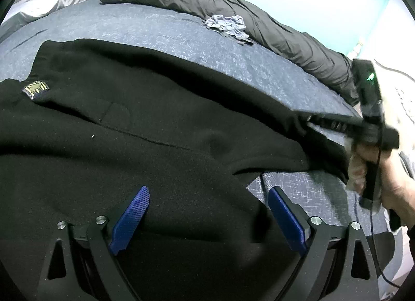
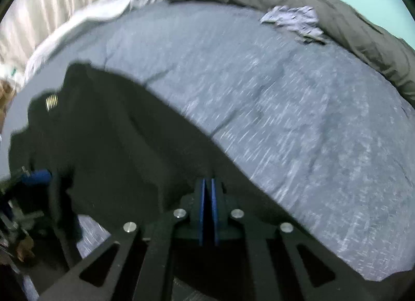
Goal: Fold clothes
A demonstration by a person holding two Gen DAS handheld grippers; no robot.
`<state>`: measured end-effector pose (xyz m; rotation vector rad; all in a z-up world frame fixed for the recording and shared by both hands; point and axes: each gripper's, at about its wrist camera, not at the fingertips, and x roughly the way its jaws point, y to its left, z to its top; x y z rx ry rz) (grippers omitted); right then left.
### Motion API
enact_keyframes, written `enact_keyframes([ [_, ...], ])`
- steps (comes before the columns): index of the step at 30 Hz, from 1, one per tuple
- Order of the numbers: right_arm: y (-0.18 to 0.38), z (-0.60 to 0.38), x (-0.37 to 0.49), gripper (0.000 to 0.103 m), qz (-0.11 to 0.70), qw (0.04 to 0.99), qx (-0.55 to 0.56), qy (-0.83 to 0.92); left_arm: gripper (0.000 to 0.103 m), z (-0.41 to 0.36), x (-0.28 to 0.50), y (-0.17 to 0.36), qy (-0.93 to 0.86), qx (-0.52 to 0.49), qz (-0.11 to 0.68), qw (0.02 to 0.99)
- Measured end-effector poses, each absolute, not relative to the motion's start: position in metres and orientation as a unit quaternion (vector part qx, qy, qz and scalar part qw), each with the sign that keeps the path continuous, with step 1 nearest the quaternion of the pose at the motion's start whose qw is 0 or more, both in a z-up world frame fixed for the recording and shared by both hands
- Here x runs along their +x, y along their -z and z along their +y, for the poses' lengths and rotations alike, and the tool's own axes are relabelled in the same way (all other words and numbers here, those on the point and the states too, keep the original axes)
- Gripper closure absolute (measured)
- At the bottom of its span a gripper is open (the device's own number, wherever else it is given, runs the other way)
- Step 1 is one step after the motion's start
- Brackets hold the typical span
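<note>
A black fleece garment (image 1: 129, 124) with a small yellow label (image 1: 35, 88) lies spread on the blue bed cover (image 1: 155, 26). My left gripper (image 1: 208, 194) is open, its blue pads low over the garment's near edge, holding nothing. My right gripper (image 2: 208, 184) is shut on the garment's edge (image 2: 145, 150); the black cloth runs into the closed blue pads. In the left wrist view the right gripper (image 1: 313, 122) shows at the right, pulling a stretched corner of the garment. The left gripper (image 2: 39, 176) shows at the left edge of the right wrist view.
A crumpled light blue cloth (image 1: 227, 26) lies farther back on the bed, against a long grey rolled duvet (image 1: 207, 2). A white sheet (image 1: 52, 0) lies at the back left. A cable (image 1: 373, 236) hangs from the right gripper.
</note>
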<state>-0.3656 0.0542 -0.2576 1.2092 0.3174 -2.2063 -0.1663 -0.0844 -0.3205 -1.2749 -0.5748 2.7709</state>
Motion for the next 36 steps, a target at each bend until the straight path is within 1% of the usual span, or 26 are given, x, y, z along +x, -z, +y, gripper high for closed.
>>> enact_keyframes([
  [2,0.247,0.064,-0.373,0.099,0.087,0.292,0.448,0.841,0.008,-0.085,-0.167,0.321,-0.892,-0.411,-0.186,0.019],
  [3,0.243,0.065,-0.376,0.101,0.083,0.285,0.445,0.845,0.008,-0.085,-0.167,0.321,-0.892,-0.411,-0.186,0.019],
  [6,0.235,0.065,-0.389,0.101,0.064,0.268,0.437,0.856,0.008,-0.085,-0.166,0.321,-0.892,-0.411,-0.186,0.019],
  [10,0.227,0.060,-0.406,0.101,0.090,0.237,0.429,0.867,0.008,-0.085,-0.166,0.323,-0.891,-0.413,-0.186,0.019],
  [19,0.235,0.047,-0.452,0.101,0.118,0.171,0.431,0.878,0.008,-0.087,-0.165,0.325,-0.890,-0.415,-0.189,0.020],
  [21,0.237,0.050,-0.458,0.103,0.111,0.147,0.427,0.885,0.008,-0.087,-0.165,0.326,-0.889,-0.416,-0.190,0.020],
  [22,0.240,0.052,-0.463,0.103,0.108,0.126,0.434,0.885,0.008,-0.087,-0.165,0.326,-0.889,-0.417,-0.190,0.021],
  [24,0.244,0.062,-0.471,0.103,0.098,0.111,0.446,0.883,0.007,-0.088,-0.166,0.325,-0.888,-0.417,-0.191,0.022],
  [28,0.225,0.093,-0.468,0.102,0.039,0.159,0.423,0.891,0.006,-0.087,-0.166,0.326,-0.888,-0.418,-0.190,0.023],
  [29,0.220,0.101,-0.467,0.100,0.028,0.170,0.418,0.892,0.006,-0.087,-0.166,0.326,-0.888,-0.418,-0.190,0.023],
  [31,0.217,0.122,-0.462,0.080,0.027,0.166,0.426,0.889,0.006,-0.088,-0.167,0.325,-0.888,-0.418,-0.190,0.024],
  [32,0.215,0.133,-0.460,0.076,0.026,0.164,0.429,0.888,0.006,-0.089,-0.168,0.325,-0.888,-0.418,-0.190,0.024],
  [34,0.212,0.157,-0.449,0.065,0.026,0.165,0.435,0.885,0.006,-0.090,-0.169,0.326,-0.888,-0.418,-0.190,0.024],
  [36,0.212,0.185,-0.432,0.058,0.026,0.171,0.440,0.881,0.005,-0.089,-0.169,0.326,-0.889,-0.418,-0.188,0.023],
])
